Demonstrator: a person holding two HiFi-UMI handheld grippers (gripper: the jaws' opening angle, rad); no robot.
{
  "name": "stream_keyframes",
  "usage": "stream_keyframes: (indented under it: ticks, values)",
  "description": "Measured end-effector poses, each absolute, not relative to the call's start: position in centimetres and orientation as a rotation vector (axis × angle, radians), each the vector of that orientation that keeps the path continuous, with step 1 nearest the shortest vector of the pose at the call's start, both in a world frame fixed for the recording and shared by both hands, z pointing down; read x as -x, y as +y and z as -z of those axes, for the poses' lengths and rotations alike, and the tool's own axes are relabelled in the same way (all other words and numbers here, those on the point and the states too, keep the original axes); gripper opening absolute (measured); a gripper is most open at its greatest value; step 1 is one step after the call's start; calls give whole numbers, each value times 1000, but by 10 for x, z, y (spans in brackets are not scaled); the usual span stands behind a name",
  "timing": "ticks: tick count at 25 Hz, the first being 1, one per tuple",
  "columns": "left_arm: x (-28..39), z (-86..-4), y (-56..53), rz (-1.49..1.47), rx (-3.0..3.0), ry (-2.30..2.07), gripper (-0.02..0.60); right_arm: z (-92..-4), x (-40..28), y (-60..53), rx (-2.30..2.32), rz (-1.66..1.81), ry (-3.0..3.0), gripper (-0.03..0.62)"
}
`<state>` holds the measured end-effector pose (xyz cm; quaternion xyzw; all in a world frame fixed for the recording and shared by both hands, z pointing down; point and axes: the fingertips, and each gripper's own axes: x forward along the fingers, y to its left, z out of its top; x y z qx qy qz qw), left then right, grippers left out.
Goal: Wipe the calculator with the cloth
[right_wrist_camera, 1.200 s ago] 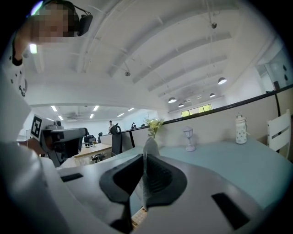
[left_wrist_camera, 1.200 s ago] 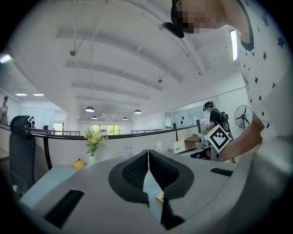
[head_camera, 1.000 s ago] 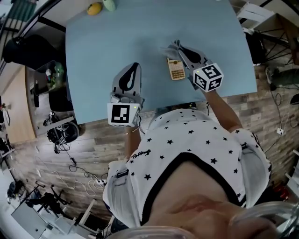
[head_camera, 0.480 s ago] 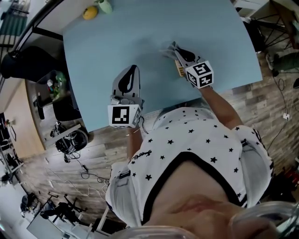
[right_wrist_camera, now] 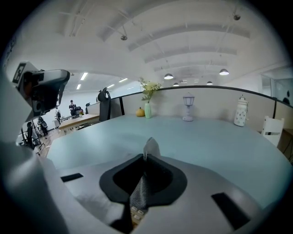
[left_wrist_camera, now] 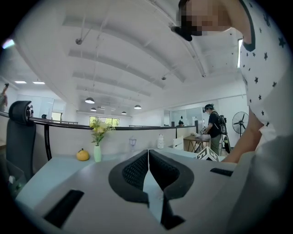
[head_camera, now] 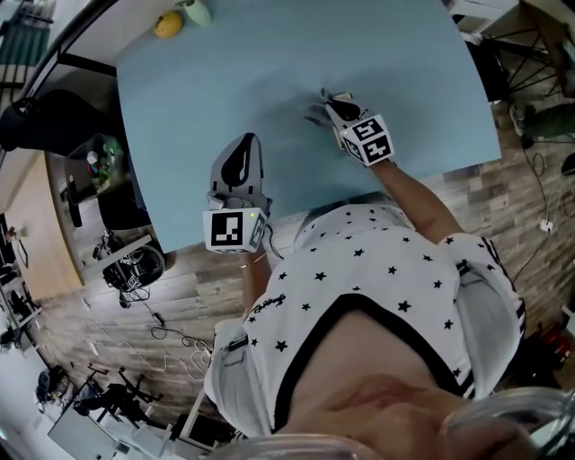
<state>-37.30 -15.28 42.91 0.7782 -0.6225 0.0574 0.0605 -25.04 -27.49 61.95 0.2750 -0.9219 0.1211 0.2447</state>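
My right gripper (head_camera: 329, 97) is shut on a grey cloth (head_camera: 316, 113) and rests low on the light blue table (head_camera: 225, 72), right of the middle. In the right gripper view the cloth (right_wrist_camera: 145, 189) runs pinched between the jaws, its tip poking out past them. A strip of calculator keys (right_wrist_camera: 136, 213) shows under the cloth there. From the head view the calculator is hidden beneath that gripper. My left gripper (head_camera: 248, 140) lies near the table's front edge, to the left, jaws pressed together with nothing between them (left_wrist_camera: 148, 154).
A yellow fruit (head_camera: 167, 24) and a green vase (head_camera: 196, 11) stand at the far left corner of the table. A small lamp (right_wrist_camera: 187, 107) and a white jar (right_wrist_camera: 240, 116) stand along the far edge. A black chair (head_camera: 36, 117) sits left of the table.
My right gripper has slid away from me and leftward with the cloth, over the calculator, which no longer shows in the head view. The left gripper has stayed about where it was.
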Motion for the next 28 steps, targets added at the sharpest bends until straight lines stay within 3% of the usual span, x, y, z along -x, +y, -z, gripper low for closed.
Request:
stream_keyframes:
  ticks: [28]
  values:
    - [317, -430, -175, -199, -2374, -1801, 31, -639, 160, -318, -913, -384, -2399, 20]
